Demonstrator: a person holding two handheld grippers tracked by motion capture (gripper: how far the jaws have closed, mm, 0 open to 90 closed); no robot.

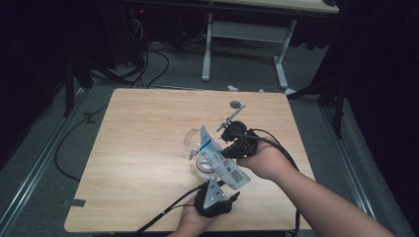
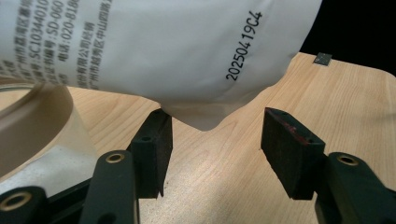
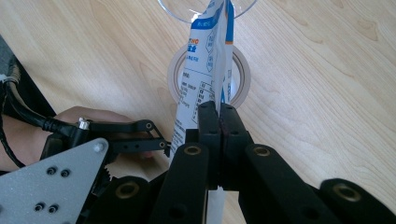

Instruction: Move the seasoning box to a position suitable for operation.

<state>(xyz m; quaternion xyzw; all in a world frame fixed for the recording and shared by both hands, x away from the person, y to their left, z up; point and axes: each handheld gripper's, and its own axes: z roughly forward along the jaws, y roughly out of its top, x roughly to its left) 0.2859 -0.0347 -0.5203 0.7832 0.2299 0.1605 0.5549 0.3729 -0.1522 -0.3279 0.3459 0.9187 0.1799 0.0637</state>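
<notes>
- A white plastic pouch with blue trim and black printed text (image 1: 221,160) is held above the light wooden bench (image 1: 138,148), tilted, its upper end over a clear glass cup (image 1: 190,143) and its lower end towards the person's side.
- The right gripper (image 3: 219,112) is seen in its own view with the jaws pressed together on the edge of the pouch (image 3: 205,70), so that the pouch is clamped between the two black pads.
- In the high view the right gripper (image 1: 232,148) is held by a hand coming in from the lower right, with a black cable trailing back over the forearm.
- The left gripper (image 2: 215,135) is seen with its jaws standing well apart; the lower corner of the pouch (image 2: 154,46) hangs just above and between them, and whether the left pad touches it cannot be told.
- No grip by the left jaws on the pouch is shown.
- In the high view the left gripper (image 1: 213,195), topped by a grey three-cornered plate, is held near the bench's near edge, just below the pouch.
- A roll of pale tape (image 3: 238,70) lies flat on the bench beneath the pouch, just beside the glass cup (image 3: 177,11).
- A small round grey mark (image 1: 237,104) is seen on the bench farther back, well apart from the grippers.
</notes>
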